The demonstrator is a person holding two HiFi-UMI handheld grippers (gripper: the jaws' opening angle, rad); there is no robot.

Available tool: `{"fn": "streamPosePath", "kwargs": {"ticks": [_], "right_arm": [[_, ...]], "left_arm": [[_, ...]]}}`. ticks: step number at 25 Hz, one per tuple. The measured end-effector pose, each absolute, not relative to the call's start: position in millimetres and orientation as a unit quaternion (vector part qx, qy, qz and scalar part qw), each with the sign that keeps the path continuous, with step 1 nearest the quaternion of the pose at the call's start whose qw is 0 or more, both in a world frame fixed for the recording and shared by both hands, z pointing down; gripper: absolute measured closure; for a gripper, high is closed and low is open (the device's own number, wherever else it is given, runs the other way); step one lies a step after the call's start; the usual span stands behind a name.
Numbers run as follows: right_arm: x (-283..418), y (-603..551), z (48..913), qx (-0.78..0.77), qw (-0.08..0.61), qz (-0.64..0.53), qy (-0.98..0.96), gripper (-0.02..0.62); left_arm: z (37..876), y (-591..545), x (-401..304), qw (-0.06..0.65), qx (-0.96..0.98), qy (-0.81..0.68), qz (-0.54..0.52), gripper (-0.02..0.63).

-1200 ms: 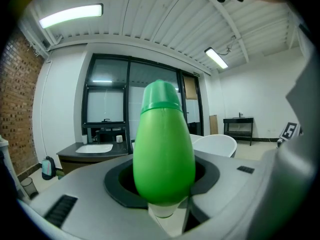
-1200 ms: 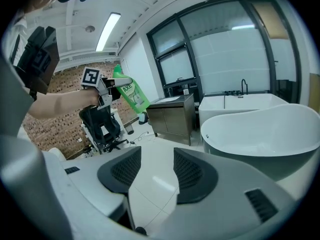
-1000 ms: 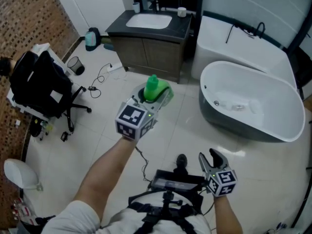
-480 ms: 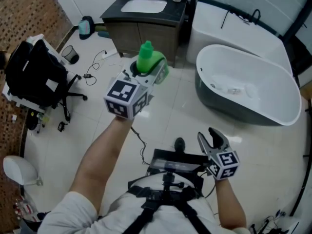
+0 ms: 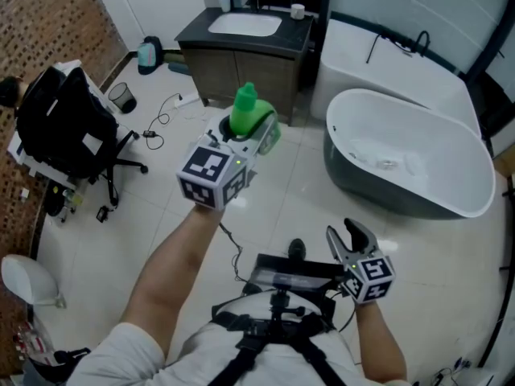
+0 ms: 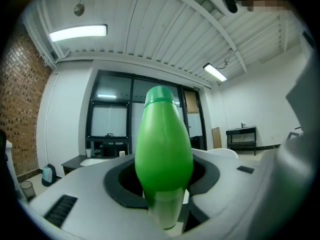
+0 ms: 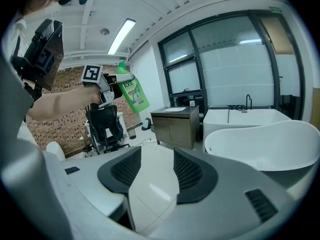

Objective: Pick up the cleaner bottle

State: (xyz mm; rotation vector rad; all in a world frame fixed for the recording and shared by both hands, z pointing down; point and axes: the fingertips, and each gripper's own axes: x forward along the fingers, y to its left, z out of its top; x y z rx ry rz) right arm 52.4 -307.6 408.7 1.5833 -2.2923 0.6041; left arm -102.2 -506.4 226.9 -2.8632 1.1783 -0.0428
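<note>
- Cleaner bottle (image 5: 245,109), green with its cap uppermost, sits between the jaws of the left gripper (image 5: 256,135), which pinch it from both sides.
- It hangs in the air above the pale tiled floor (image 5: 161,215), at the end of the outstretched left arm, with the dark vanity cabinet (image 5: 241,75) beyond it.
- Right gripper (image 5: 346,236) sits low by the person's waist, its jaws spread and empty, well apart from the bottle.

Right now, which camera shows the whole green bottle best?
The right gripper view: the cleaner bottle shows side-on with its label, held in the left gripper. The left gripper view fills up with its plain green side; the head view shows mostly its top from above.
</note>
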Motion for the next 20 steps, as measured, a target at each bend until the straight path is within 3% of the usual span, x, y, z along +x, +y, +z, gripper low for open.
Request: {"fn": "streamPosePath", "kwargs": {"ticks": [20], "right_arm": [[4.7,-245.2,387.5,0.546,0.133,0.167,-0.810,0.387]], "left_arm": [[223.0,-403.8,-163.1,0.035,-0.925,0.379,-0.008,0.443]]}}
